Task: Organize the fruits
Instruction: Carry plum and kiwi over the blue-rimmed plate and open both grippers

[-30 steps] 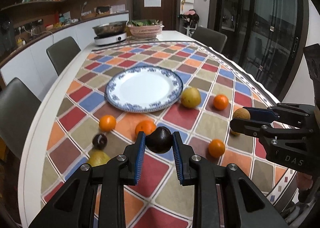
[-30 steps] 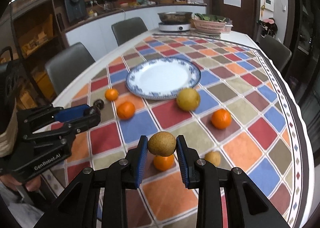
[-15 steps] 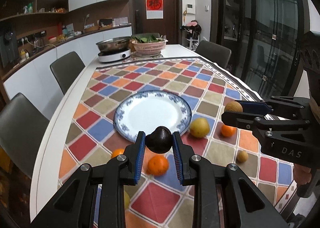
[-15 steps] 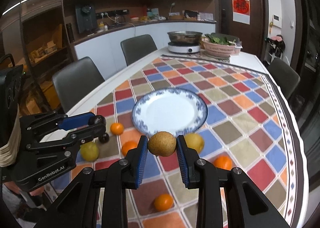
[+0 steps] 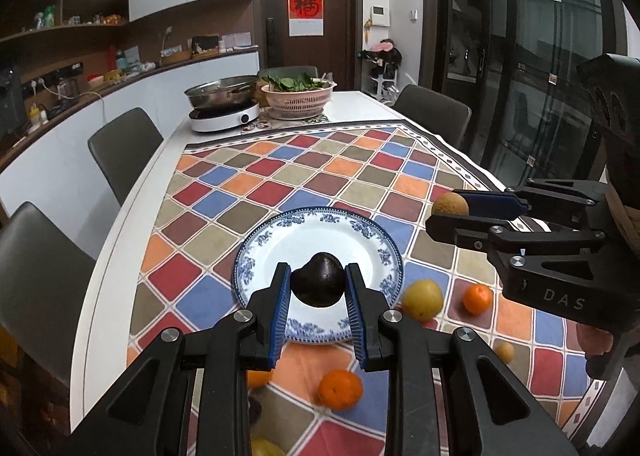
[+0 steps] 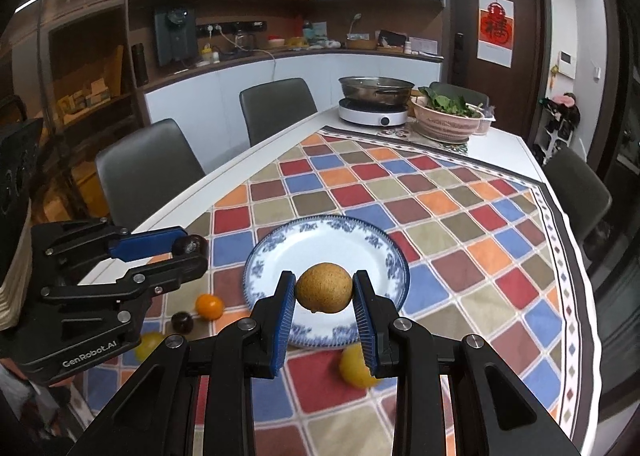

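Note:
My left gripper (image 5: 318,286) is shut on a dark avocado (image 5: 318,284) and holds it above the near part of the blue-rimmed white plate (image 5: 360,240). My right gripper (image 6: 325,290) is shut on a brown pear (image 6: 325,288) above the same plate (image 6: 352,240). The right gripper also shows in the left wrist view (image 5: 452,212), to the right of the plate. The left gripper also shows in the right wrist view (image 6: 192,250), left of the plate. Loose on the checked cloth lie oranges (image 5: 340,389) (image 5: 477,299), a yellow pear (image 5: 423,299) and a dark plum (image 6: 182,322).
A hotplate with a steel pot (image 5: 224,112) and a pink basket of greens (image 5: 298,96) stand at the table's far end. Grey chairs (image 5: 124,148) line the left side and another (image 5: 434,112) the right. The table edge is close on both sides.
Both grippers have risen and moved forward with their fruits, from over the loose fruit on the cloth to above the plate's near part.

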Demonstrator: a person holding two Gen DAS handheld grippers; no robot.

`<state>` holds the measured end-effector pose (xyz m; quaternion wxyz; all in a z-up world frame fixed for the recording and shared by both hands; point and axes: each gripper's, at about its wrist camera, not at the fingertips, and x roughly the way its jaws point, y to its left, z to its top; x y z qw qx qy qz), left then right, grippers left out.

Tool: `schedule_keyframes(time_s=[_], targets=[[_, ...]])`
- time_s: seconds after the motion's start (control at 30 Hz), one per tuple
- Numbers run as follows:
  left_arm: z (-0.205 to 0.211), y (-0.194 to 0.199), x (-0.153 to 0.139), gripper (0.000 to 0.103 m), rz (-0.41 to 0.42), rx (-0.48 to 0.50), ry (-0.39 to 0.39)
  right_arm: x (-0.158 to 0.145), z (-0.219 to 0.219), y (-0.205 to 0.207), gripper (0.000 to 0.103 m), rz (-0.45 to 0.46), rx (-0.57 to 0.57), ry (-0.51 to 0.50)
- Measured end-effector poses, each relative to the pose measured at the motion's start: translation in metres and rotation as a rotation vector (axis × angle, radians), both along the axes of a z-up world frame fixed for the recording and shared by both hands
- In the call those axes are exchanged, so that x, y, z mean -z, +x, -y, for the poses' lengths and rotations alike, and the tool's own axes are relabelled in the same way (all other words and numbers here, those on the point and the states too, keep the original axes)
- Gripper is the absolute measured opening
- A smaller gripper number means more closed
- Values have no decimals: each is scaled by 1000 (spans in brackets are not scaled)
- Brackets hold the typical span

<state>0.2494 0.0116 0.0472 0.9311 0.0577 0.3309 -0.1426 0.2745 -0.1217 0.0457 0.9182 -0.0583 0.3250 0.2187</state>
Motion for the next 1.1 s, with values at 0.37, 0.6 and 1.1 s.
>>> schedule_keyframes(time_s=[0.37,0.6,1.1], targets=[[-3,74,12,27,-96,18,-13,15,-12,71,30,-110,-34,-24],[-11,129,40,27,-230,19,-43,39,-17,121,30,-221,-39,-36],[-5,204,98,27,-460,9,-3,98,-33,201,30,-459,-23,-89]])
